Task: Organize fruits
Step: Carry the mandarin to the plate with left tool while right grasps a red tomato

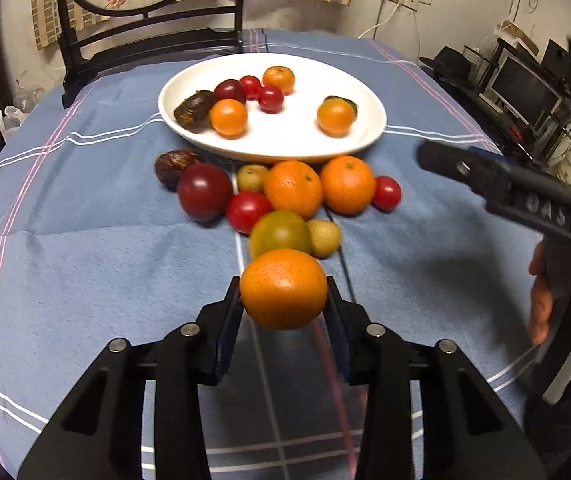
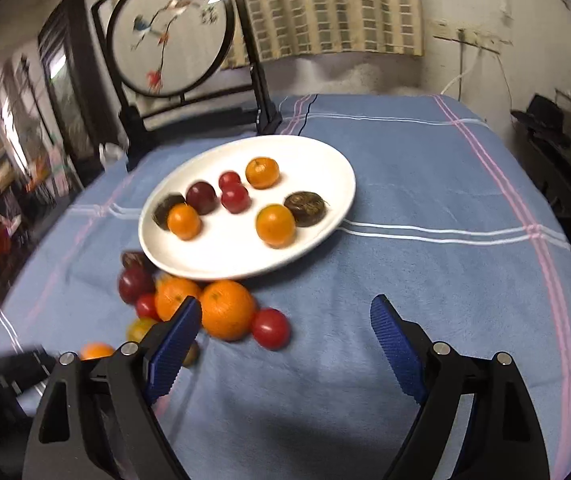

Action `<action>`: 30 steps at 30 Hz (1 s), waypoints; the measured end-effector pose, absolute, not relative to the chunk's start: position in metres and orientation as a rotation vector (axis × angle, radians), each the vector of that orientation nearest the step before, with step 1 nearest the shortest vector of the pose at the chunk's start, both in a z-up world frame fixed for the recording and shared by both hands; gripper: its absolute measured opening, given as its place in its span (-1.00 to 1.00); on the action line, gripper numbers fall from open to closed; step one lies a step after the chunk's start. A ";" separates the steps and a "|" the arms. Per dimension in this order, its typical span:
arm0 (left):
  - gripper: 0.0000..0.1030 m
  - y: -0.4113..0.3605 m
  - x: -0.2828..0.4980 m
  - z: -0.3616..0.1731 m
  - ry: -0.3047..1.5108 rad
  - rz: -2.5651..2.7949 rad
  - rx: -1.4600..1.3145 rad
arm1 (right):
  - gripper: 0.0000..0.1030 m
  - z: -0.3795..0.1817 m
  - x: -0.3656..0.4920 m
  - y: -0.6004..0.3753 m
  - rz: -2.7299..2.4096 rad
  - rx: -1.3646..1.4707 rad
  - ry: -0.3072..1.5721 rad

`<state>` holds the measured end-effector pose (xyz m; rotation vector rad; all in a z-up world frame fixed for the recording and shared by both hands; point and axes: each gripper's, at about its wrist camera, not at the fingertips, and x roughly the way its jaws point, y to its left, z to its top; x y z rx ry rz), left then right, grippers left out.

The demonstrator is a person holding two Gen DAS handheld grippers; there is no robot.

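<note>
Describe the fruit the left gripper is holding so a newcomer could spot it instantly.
Start at the white plate on the blue tablecloth, then come toward the camera past the loose pile of fruit. The orange sits clamped in the left gripper, the only fruit lifted clear of the pile.

Only legible marking: raised characters reading roughly "0A5", blurred, on the black body of the right tongs [image 1: 545, 212], right side. No other readable text.
</note>
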<state>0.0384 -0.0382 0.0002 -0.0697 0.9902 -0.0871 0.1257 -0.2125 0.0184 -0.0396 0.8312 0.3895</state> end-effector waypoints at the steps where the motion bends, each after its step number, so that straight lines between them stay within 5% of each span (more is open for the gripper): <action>1: -0.24 -0.036 0.040 0.002 0.986 -0.096 -0.067 | 0.69 0.017 0.127 -0.215 0.399 -0.053 0.843; 7: -0.24 -0.019 0.053 0.013 0.940 -0.087 -0.061 | 0.67 -0.008 0.128 -0.208 0.459 -0.174 0.933; 12: -0.24 -0.018 0.087 0.021 0.898 -0.110 -0.052 | 0.25 -0.033 0.130 -0.186 0.440 -0.306 0.967; 22: -0.24 -0.003 0.095 0.007 0.893 -0.150 -0.121 | 0.23 -0.035 0.136 -0.170 0.439 -0.354 0.868; 25: -0.24 -0.004 0.094 0.007 0.888 -0.155 -0.119 | -0.08 -0.034 0.134 -0.169 0.488 -0.344 0.871; 26: -0.24 -0.005 0.094 0.007 0.885 -0.150 -0.116 | -0.43 -0.034 0.132 -0.168 0.513 -0.337 0.876; 30: -0.24 0.000 0.095 0.006 0.887 -0.144 -0.139 | -0.48 -0.032 0.126 -0.161 0.505 -0.393 0.860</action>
